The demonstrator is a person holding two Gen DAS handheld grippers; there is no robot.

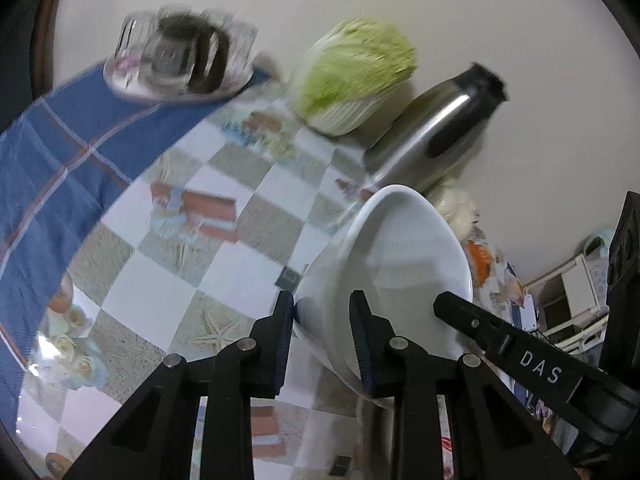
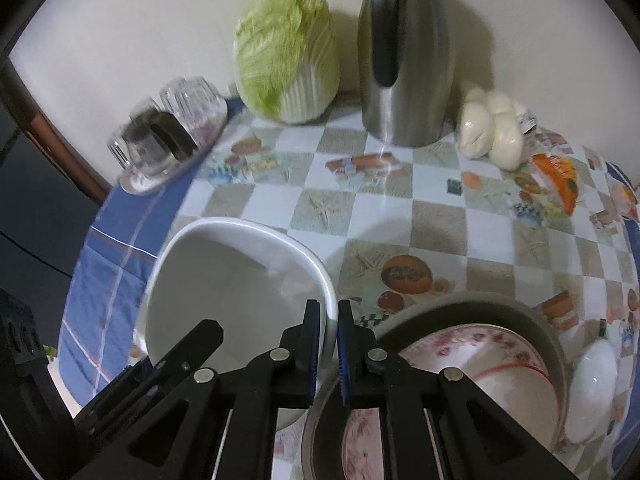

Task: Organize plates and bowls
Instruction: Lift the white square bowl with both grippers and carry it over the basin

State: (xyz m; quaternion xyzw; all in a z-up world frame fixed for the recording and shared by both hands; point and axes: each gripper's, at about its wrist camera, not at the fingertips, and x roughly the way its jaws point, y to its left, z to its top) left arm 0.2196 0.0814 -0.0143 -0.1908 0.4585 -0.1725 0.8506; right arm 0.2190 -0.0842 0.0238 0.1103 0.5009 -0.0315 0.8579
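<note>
A white bowl (image 1: 400,264) hangs tilted above the checked tablecloth, held from two sides. My left gripper (image 1: 322,320) is shut on its wall, one pad outside and one inside. In the left wrist view a black finger (image 1: 472,322) of the other gripper reaches onto the far rim. In the right wrist view my right gripper (image 2: 329,320) is shut tight on the rim of the white bowl (image 2: 232,280). Just right of it, a grey basin (image 2: 536,320) holds floral plates (image 2: 480,364).
Along the wall stand a tray of glasses (image 2: 168,140), a cabbage (image 2: 288,60), a steel jug (image 2: 408,60) and bagged buns (image 2: 492,128). An orange packet (image 2: 560,180) lies right. A white oval dish (image 2: 592,384) sits beside the basin. Blue cloth (image 1: 60,152) covers the table's left.
</note>
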